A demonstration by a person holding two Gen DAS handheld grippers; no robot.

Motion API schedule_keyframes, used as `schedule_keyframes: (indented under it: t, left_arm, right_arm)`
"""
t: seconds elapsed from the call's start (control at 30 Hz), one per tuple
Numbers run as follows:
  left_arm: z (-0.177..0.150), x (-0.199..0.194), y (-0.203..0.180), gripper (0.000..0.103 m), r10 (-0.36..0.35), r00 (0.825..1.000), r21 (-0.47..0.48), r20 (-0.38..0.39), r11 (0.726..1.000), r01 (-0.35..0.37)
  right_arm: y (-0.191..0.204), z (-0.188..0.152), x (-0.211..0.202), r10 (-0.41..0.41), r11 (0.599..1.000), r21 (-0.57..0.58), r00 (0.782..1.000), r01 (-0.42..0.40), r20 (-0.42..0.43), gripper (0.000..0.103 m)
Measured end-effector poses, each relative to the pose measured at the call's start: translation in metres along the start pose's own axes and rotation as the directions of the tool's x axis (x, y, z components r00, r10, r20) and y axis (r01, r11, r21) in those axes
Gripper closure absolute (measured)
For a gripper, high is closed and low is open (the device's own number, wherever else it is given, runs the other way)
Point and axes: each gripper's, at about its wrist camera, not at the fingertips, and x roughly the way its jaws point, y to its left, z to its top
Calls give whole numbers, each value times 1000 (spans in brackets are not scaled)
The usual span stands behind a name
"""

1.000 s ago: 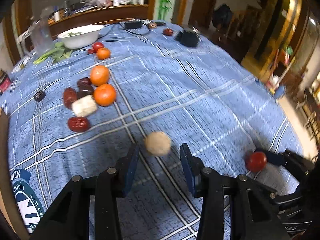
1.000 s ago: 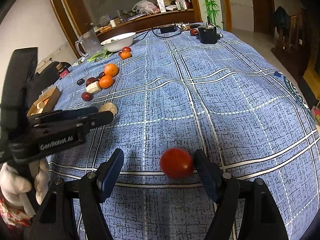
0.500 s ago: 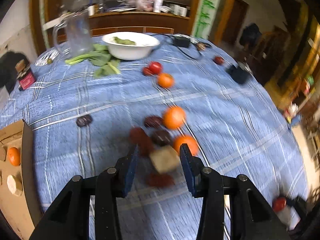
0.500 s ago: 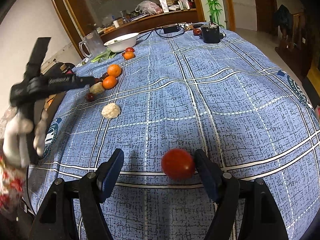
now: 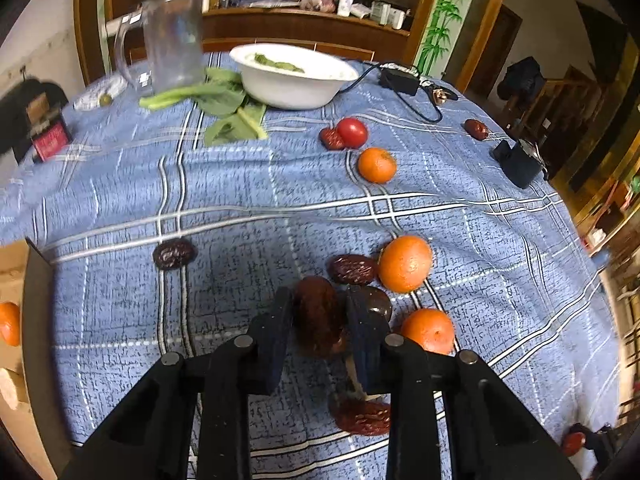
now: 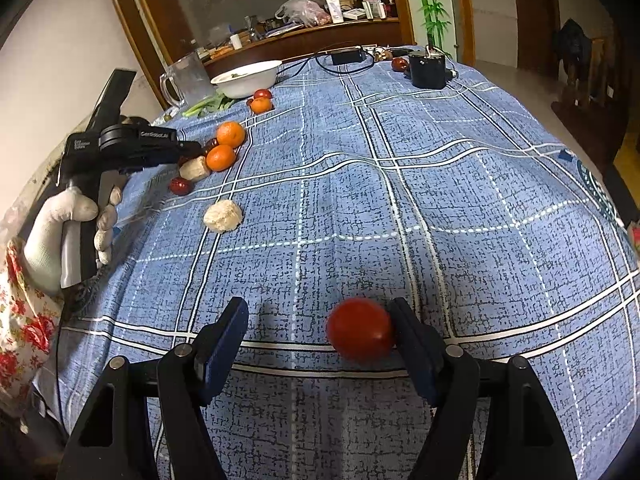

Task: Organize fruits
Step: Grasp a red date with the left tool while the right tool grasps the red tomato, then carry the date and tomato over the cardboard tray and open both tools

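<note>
In the left wrist view my left gripper is shut on a brown-red date in a cluster of fruit. Around it lie other dates, a dark one, two oranges and a red date below. In the right wrist view my right gripper is open around a red tomato that touches its right finger. The left gripper's body shows at the left over the cluster.
A white bowl, greens, a glass jug, a tomato, a small orange and a lone dark date lie farther back. A cardboard box stands at the left edge. A pale lump lies mid-table.
My left gripper swung from the pale lump to the fruit cluster and closed on a date. My right gripper stayed open around the tomato.
</note>
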Motion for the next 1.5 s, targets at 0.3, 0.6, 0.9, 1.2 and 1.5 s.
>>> schedule_keyframes:
  t: [0.3,0.6,0.9,1.2,1.5]
  left_arm:
    - [-15,-18,0,81,4,1000,27,10,1000,-5]
    - [-47,-89,33,81,-18,993,-4,120,1000,19]
    - [-83,-169,88,80,-14,975,-77,223,997,31]
    - [-108,-215,163,80,123,960,-170,251,982,-81]
    - [-104,-199,234,80,240,961,-256,135,946,-200]
  right_arm:
    - [-3,3,2,-35,999,2,999,35,-1,69]
    - [9,3,-23,24,1000,12,997,-25,68,69]
    - [69,8,-43,113,989,-109,988,-102,106,69]
    - [162,27,-47,263,933,-273,961,-233,81,69]
    - [280,65,4,422,833,-384,906,-398,-25,68]
